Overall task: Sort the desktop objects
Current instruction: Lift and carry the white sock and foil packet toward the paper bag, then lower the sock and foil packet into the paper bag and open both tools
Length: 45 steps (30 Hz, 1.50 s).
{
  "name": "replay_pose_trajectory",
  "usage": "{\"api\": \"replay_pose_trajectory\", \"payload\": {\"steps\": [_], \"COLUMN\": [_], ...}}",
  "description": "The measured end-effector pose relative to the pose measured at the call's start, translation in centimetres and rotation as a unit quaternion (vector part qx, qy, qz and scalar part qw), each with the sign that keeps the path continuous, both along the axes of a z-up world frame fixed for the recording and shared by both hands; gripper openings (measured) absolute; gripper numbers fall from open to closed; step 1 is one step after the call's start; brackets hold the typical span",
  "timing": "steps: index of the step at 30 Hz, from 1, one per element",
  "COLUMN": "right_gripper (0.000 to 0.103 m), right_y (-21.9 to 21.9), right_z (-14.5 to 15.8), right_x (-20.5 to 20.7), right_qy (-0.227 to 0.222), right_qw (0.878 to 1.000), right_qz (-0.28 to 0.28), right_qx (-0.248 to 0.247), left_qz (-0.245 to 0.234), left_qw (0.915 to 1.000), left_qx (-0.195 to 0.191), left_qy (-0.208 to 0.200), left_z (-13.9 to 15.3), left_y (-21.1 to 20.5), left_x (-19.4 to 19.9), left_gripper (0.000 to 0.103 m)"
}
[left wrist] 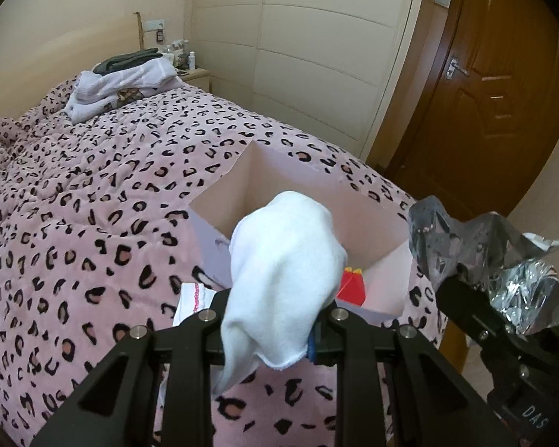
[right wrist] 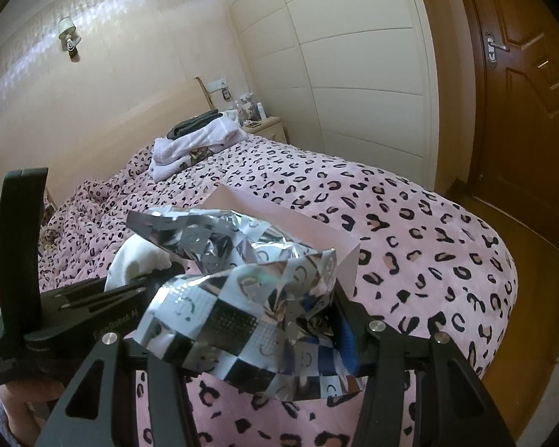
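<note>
A soft white cloth [left wrist: 279,260] hangs clamped in the black left gripper [left wrist: 275,329], whose jaws are clenched tight on its lower folds; it is held above the near edge of an open pale pink cardboard box [left wrist: 385,268] that sits on the pink leopard-print bedspread [left wrist: 93,193]. To the left of the cloth, a white paper or fabric piece with a pink stitched border [left wrist: 192,298] lies on the bedspread just beside the box. Inside the box, a small red object with a yellow top [left wrist: 354,285] shows past the cloth; what it is I cannot say for sure, since most of it is hidden. Further right, the black right gripper [right wrist: 242,329] grasps a crumpled silver checkered foil wrapper [right wrist: 242,290], its jaws partly apart with the wrapper bunched between them, held above the bedspread beside the box's right corner. At the far head of the bed sits a folded lilac towel stack [left wrist: 123,85].
</note>
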State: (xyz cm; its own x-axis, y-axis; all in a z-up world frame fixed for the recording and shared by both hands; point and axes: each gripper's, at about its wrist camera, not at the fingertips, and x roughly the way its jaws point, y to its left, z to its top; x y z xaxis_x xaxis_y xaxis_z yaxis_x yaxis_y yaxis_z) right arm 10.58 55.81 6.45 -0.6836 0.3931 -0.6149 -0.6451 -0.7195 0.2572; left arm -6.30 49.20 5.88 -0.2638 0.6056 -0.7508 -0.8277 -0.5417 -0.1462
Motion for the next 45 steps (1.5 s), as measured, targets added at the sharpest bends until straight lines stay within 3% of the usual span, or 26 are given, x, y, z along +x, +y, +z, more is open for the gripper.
{"api": "replay_pose_trajectory", "payload": {"steps": [26, 45], "right_gripper": [0.053, 0.053], "right_y": [3.3, 5.4], "right_z": [2.6, -2.6], "right_x": [-4.1, -7.5], "right_qy": [0.015, -0.03], "right_qw": [1.0, 0.999], "right_qz": [-0.005, -0.005], "right_qx": [0.007, -0.036], "left_qz": [-0.01, -0.005], "left_qw": [0.9993, 0.9981], "left_qx": [0.032, 0.017], "left_qy": [-0.017, -0.059], "left_z": [2.4, -2.7], "left_y": [6.0, 8.1], "left_x": [-5.1, -7.2], "left_gripper": [0.025, 0.025]}}
